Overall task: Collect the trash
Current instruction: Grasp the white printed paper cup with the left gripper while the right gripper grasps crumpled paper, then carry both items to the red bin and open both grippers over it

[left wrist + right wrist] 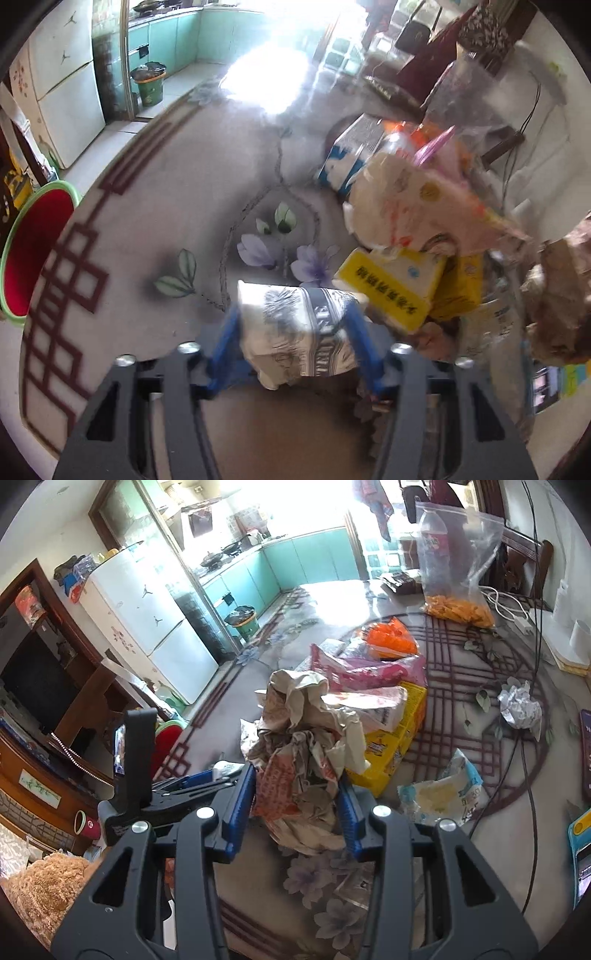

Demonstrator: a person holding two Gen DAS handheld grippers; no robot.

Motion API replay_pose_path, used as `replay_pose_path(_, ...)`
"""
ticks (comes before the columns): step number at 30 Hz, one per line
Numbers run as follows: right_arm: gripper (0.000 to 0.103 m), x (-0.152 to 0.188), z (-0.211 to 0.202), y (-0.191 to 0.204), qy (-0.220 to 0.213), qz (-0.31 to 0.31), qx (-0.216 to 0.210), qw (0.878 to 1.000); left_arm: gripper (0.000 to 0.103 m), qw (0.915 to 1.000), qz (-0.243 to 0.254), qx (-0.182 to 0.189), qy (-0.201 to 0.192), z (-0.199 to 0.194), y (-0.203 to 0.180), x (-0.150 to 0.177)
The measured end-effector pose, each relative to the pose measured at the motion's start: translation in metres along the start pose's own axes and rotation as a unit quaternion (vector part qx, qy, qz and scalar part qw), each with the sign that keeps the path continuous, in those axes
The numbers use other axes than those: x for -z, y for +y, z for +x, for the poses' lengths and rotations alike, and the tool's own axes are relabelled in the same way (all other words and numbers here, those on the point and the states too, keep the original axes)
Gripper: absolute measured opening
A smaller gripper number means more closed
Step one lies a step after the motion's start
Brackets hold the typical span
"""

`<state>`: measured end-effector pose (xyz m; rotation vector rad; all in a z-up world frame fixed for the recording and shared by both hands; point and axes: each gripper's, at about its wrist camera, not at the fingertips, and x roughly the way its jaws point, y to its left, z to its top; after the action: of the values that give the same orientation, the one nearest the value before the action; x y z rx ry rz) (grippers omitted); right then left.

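Trash — a printed paper packet (299, 328), long axis across the lower frame — sits clenched in the left claw (295, 332); the right claw (295, 805) grips crumpled paper (303, 753).

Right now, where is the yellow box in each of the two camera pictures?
Left wrist view: the yellow box sits right of centre, just right of the patterned packet held between the blue fingers.
Right wrist view: the yellow box is right of centre, behind the crumpled paper in the fingers.
Shared landmark: the white fridge, at upper left in both.
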<state>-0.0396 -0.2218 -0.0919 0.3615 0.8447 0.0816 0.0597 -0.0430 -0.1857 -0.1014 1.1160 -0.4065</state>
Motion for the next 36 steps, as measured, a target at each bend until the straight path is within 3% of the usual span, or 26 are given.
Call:
replay_pose_path(3, 0.041, -0.003, -0.002, 0.014, -0.006, -0.012, -0.009, 1.0, 0.036, 0.9994, 0.004, 0.014, -0.031, -0.027, 0.002, -0.003)
replay_pose_path(5, 0.041, -0.005, 0.0, 0.026, -0.008, -0.027, -0.01, 1.0, 0.036, 0.9988, 0.013, 0.016, -0.044, -0.039, 0.007, -0.007)
replay_pose_path(6, 0.041, -0.006, 0.002, 0.031, -0.008, -0.029, -0.011, 0.999, 0.045, 0.9988, 0.014, 0.018, -0.043, -0.041, 0.008, -0.009)
replay_pose_path(7, 0.042, -0.008, 0.003, 0.033, -0.008, -0.026, -0.012, 1.0, 0.064, 0.9989, 0.015, 0.025, -0.037, -0.041, 0.01, -0.01)
replay_pose_path(9, 0.042, -0.01, 0.006, 0.036, -0.009, -0.022, -0.007, 1.0, 0.089, 0.9983, 0.023, 0.046, -0.028, -0.038, 0.01, -0.01)
replay_pose_path(10, 0.042, -0.01, 0.008, 0.038, -0.013, -0.019, 0.002, 1.0, 0.095, 0.9979, 0.032, 0.051, -0.025, -0.034, 0.009, -0.009)
replay_pose_path(13, 0.042, -0.008, 0.011, 0.039, -0.012, 0.002, 0.023, 1.0, 0.095, 0.9971, 0.068, 0.035, -0.001, -0.011, 0.0, -0.008)
replay_pose_path(16, 0.043, -0.004, 0.011, 0.041, -0.008, 0.012, 0.043, 0.999, 0.095, 0.9941, 0.106, -0.009, 0.02, 0.017, -0.008, -0.006)
replay_pose_path(17, 0.043, -0.002, 0.011, 0.041, -0.008, 0.019, 0.05, 0.999, 0.097, 0.9931, 0.113, -0.001, 0.031, 0.026, -0.009, -0.006)
replay_pose_path(18, 0.043, 0.0, 0.01, 0.04, -0.008, 0.027, 0.056, 0.998, 0.096, 0.9934, 0.109, 0.023, 0.029, 0.028, -0.008, -0.008)
replay_pose_path(23, 0.043, 0.008, 0.007, 0.041, -0.012, 0.056, 0.088, 0.994, 0.095, 0.9897, 0.119, 0.045, 0.066, 0.038, -0.017, -0.016)
replay_pose_path(26, 0.045, 0.009, 0.005, 0.043, -0.018, 0.071, 0.103, 0.992, 0.095, 0.986, 0.146, 0.05, 0.063, 0.042, -0.025, -0.015)
replay_pose_path(29, 0.045, 0.011, 0.006, 0.048, -0.021, 0.077, 0.113, 0.99, 0.095, 0.9797, 0.15, 0.067, 0.116, 0.058, -0.024, -0.011)
replay_pose_path(30, 0.045, 0.012, 0.005, 0.05, -0.022, 0.078, 0.117, 0.99, 0.095, 0.9799, 0.152, 0.071, 0.107, 0.056, -0.024, -0.012)
replay_pose_path(32, 0.045, 0.013, 0.003, 0.055, -0.027, 0.081, 0.126, 0.988, 0.082, 0.9784, 0.148, 0.094, 0.109, 0.054, -0.021, -0.014)
replay_pose_path(33, 0.045, 0.012, 0.004, 0.057, -0.028, 0.083, 0.128, 0.988, 0.065, 0.9784, 0.148, 0.1, 0.104, 0.052, -0.019, -0.014)
replay_pose_path(36, 0.045, 0.011, 0.004, 0.063, -0.032, 0.085, 0.136, 0.987, 0.053, 0.9744, 0.15, 0.128, 0.107, 0.045, -0.009, -0.023)
